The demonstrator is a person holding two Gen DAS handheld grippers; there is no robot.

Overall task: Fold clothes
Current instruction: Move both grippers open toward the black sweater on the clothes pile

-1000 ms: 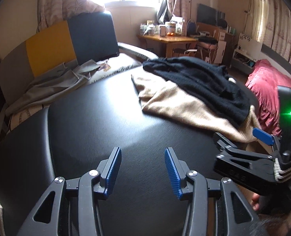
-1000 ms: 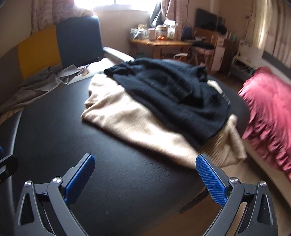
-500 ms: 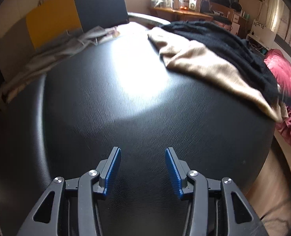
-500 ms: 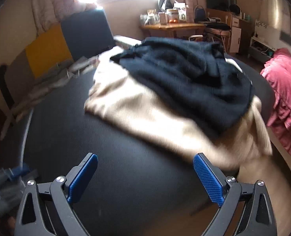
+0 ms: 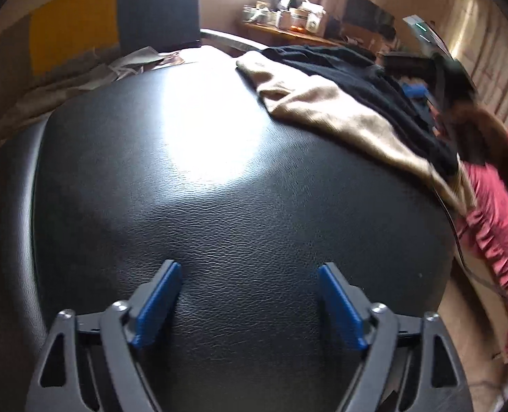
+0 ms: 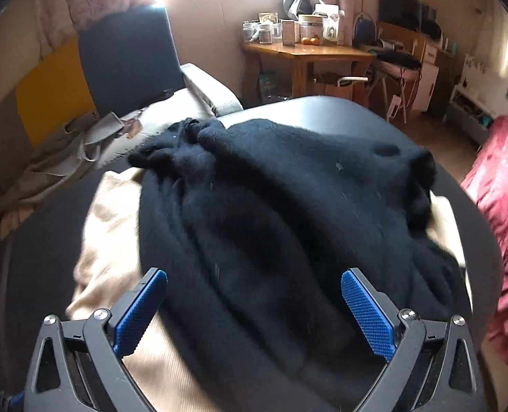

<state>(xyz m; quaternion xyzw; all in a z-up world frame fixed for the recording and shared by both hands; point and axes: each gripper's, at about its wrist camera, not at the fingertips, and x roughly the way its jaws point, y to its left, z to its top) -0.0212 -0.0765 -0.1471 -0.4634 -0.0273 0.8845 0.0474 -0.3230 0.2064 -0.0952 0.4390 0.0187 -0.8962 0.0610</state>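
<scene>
Black leather table [image 5: 240, 206]: filling most of the left wrist view, catching a bright glare near its middle, lying bare under the left gripper.

Black sweater [image 6: 288, 223]: lying rumpled on top of the beige garment, sprawling across the far right part of the table; sitting directly ahead of and between the fingers of the right gripper [image 6: 254, 305], with cloth passing beneath the jaws. Also showing in the left wrist view [image 5: 374, 82], well apart from the left gripper, far up and to the right.

Beige garment [image 6: 109, 240]: lying flat under the black sweater, sticking out at its left edge and beneath the right gripper's left finger; in the left wrist view [image 5: 329, 110], reaching toward the table's right rim.

Pink ruffled cover [image 5: 494, 226]: hanging just beside the table at the right.

Wooden desk [image 6: 308, 55]: standing well behind the table, carrying jars and boxes.

Right gripper: hovering low over the sweater, jaws spread wide, clasping nothing.

Left gripper [image 5: 250, 305]: hovering over bare leather at the near edge, jaws spread wide, holding nothing.
</scene>
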